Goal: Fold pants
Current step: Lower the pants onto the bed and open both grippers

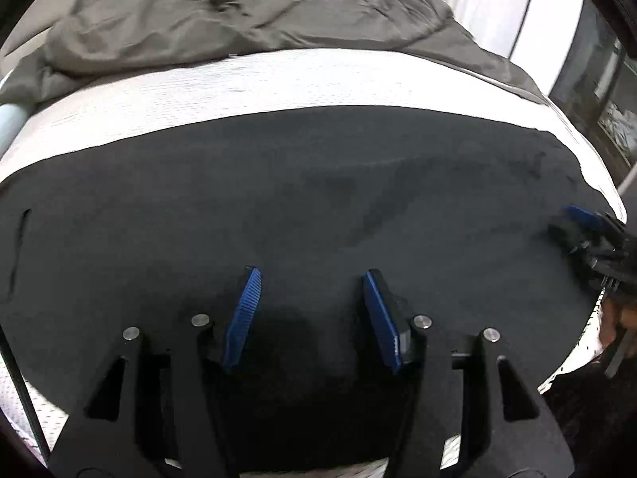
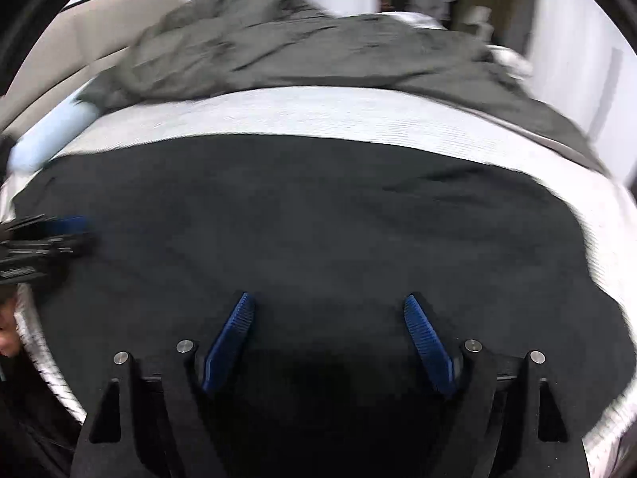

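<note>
Left gripper (image 1: 310, 275) and right gripper (image 2: 328, 302) both angle downward, jaws parted, gripping nothing.

Bed with rumpled bedding

A white textured mattress cover (image 1: 239, 83) spans the bed; a crumpled grey duvet (image 1: 223, 12) lies heaped behind, a pale blue roll (image 2: 51, 135) at its left edge.

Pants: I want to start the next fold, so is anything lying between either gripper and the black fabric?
Nothing visible. The left gripper and right gripper hang open directly over the black pants, which lie flat on the white mattress; the grey blanket sits beyond.
</note>
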The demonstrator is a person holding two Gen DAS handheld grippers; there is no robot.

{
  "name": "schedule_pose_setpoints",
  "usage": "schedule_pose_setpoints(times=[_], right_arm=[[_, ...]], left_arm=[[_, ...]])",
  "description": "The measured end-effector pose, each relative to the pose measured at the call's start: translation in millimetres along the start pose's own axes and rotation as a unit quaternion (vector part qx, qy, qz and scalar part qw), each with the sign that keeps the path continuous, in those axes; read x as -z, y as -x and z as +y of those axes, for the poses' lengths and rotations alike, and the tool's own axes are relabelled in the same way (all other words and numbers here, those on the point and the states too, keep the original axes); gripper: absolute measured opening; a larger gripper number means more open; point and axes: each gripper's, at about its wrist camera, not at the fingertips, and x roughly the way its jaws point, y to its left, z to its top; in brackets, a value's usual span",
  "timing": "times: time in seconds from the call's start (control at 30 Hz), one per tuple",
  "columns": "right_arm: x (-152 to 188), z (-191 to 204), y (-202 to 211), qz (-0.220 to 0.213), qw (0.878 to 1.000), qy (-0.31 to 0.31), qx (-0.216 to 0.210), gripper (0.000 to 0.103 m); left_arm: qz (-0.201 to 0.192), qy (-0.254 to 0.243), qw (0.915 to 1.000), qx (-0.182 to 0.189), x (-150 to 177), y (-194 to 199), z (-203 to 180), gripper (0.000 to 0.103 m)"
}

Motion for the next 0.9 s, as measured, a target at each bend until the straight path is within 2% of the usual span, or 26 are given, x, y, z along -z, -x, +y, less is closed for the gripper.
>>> schedule_pose_setpoints(times=[0.1,0.17,0.2,0.27,0.3,0.37,0.47,0.5,0.6,0.7,0.77,0.83,0.9], right_arm=[[9.8,-41.5,1.5,-0.005,0.996,-0.052,0.071,0.079],[11.7,-59.8,4.9,-0.015,0.995,-0.09,0.044,0.078],[11.2,-59.4,7.9,-0.021,0.994,-0.096,0.044,0.078],[8.4,-52.0,14.3,-0.033,0.994,-0.091,0.054,0.079],[6.1,-44.9,17.9,-0.043,0.995,-0.086,0.036,0.079],[1.2,-33.8,28.5,-0.061,0.995,-0.077,-0.009,0.08],[-3.1,-5.9,36.3,-0.078,0.993,-0.055,-0.07,0.084],[-3.9,7.4,35.9,-0.076,0.992,-0.044,-0.089,0.084],[-2.6,36.2,25.9,-0.057,0.992,-0.01,-0.113,0.084],[3.2,58.3,11.8,-0.022,0.995,0.049,-0.088,0.084],[9.4,58.0,9.5,-0.017,0.996,0.071,-0.06,0.085],[12.8,41.5,9.6,-0.014,0.997,0.056,-0.048,0.088],[12.1,16.0,9.6,-0.012,1.0,0.018,-0.021,0.089]], left_arm=[[-0.004,0.013,0.9994,-0.033,13.1,11.8,35.2,0.051],[-0.008,0.029,0.9986,-0.043,17.8,19.4,51.2,0.051],[-0.008,0.045,0.9973,-0.058,18.9,22.5,62.1,0.053],[-0.012,0.067,0.9963,-0.052,19.0,27.2,70.0,0.053],[-0.014,0.075,0.9964,-0.038,20.7,32.4,69.6,0.056],[-0.02,0.07,0.9968,-0.033,21.4,37.7,58.3,0.06],[-0.027,0.04,0.9987,0.013,21.1,41.9,25.1,0.063],[-0.03,0.026,0.9989,0.026,21.2,42.8,11.4,0.068],[-0.041,-0.02,0.9978,0.048,21.8,40.6,-24.0,0.084],[-0.027,-0.063,0.9972,0.031,26.2,25.9,-51.7,0.084],[-0.021,-0.06,0.9978,0.019,28.9,19.7,-50.8,0.088],[-0.024,-0.037,0.9988,0.021,31.1,20.3,-38.4,0.091],[-0.024,-0.022,0.9995,0.003,29.9,21.2,-18.1,0.091]])
